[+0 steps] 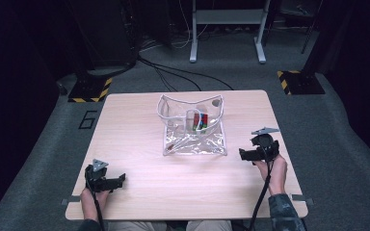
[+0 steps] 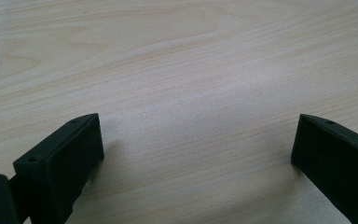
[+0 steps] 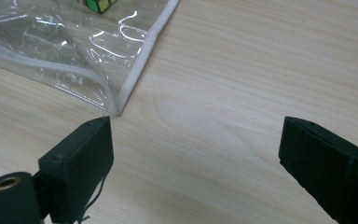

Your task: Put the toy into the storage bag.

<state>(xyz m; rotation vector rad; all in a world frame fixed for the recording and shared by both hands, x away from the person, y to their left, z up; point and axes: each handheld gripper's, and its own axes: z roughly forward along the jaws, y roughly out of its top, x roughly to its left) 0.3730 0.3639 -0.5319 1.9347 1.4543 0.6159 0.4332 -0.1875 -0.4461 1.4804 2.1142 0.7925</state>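
on the table [image 1: 139, 197] both claws gape empty; the pouch [image 3: 74, 60] is cut off, cube [image 3: 98, 4] barely visible.

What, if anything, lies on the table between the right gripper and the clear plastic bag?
Nothing: in the right gripper view, bare table runs from the open right gripper to the corner of the clear plastic bag.

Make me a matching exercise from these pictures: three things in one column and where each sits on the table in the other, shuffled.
Things:
1. clear plastic pouch with white trim
2. left gripper
3. right gripper

Places:
A. near the table's right edge, jaws open beside the pouch's corner
B. middle of the light wooden table, a colourful cube inside
C. near left corner, jaws open over bare wood

Pairs: 1-B, 2-C, 3-A
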